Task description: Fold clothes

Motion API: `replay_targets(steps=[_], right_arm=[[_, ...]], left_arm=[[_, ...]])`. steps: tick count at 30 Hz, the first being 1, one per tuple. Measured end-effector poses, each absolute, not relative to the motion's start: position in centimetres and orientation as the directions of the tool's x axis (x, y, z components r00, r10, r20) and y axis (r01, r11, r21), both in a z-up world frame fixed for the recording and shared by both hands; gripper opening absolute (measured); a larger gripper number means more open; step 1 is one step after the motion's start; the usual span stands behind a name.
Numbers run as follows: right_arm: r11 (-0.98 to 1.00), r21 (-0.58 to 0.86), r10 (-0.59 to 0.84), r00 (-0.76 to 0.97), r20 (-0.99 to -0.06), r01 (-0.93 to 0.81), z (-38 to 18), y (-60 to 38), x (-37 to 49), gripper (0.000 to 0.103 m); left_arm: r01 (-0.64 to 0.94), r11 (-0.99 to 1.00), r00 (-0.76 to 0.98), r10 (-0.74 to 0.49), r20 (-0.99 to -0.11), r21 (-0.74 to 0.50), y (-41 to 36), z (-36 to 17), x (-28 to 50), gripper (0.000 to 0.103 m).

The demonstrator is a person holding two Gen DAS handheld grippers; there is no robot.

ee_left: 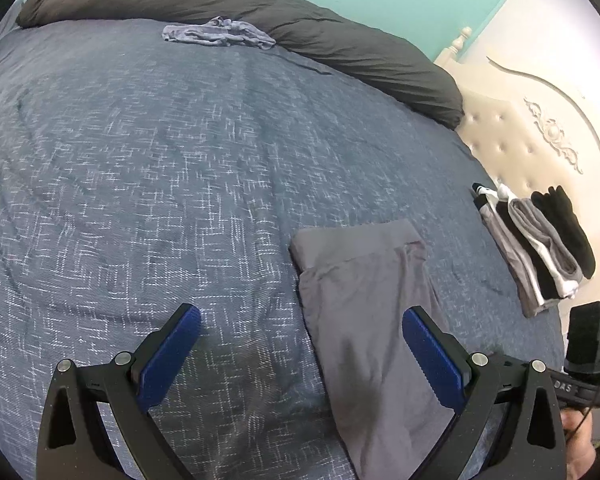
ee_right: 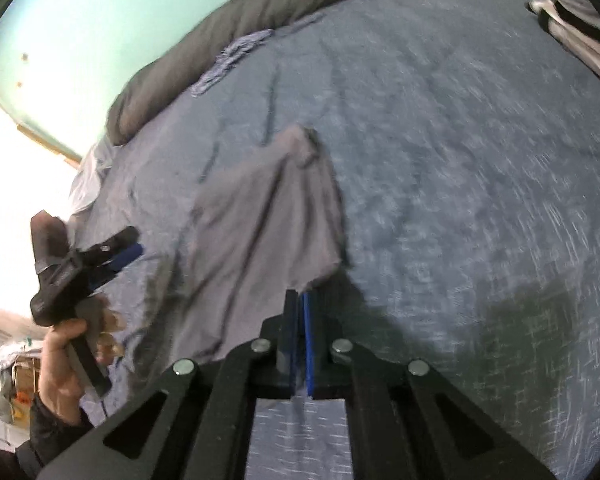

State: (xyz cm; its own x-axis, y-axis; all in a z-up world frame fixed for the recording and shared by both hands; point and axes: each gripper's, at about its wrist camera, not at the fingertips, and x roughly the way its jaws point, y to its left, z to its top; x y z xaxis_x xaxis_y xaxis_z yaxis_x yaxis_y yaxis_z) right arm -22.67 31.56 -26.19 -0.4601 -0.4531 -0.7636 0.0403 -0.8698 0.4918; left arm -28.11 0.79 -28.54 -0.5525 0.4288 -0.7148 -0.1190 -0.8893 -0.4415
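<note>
The grey garment (ee_right: 260, 216), thin, limp and light, lies near the bed's (ee_right: 460, 160) near edge, one corner pinched in the closed right hand-held gripper (ee_right: 300, 300); the left hand-held gripper (ee_left: 300, 344) gapes wide, best taking the opposite corner.

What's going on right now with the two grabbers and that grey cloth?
Left hand-held gripper open, empty. Right hand-held gripper shut on grey garment edge. Garment partly lifted off bed. Nothing in the way.
</note>
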Motion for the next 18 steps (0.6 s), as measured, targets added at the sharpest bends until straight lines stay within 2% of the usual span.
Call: replay_targets(steps=[13, 18], right_arm=[[-0.827, 0.553, -0.547, -0.365, -0.754, 0.099, -28.3, 27.7, -24.7, 0.002], [-0.827, 0.546, -0.554, -0.360, -0.751, 0.133, -27.9, 27.0, -24.7, 0.006]], left_arm=[[-0.130, -0.890, -0.542, 0.433, -0.720, -0.438, 1.4, -28.8, -28.2, 0.103], [-0.123, -0.892, -0.546, 0.427, -0.721, -0.436, 1.1, -28.7, -28.2, 0.103]])
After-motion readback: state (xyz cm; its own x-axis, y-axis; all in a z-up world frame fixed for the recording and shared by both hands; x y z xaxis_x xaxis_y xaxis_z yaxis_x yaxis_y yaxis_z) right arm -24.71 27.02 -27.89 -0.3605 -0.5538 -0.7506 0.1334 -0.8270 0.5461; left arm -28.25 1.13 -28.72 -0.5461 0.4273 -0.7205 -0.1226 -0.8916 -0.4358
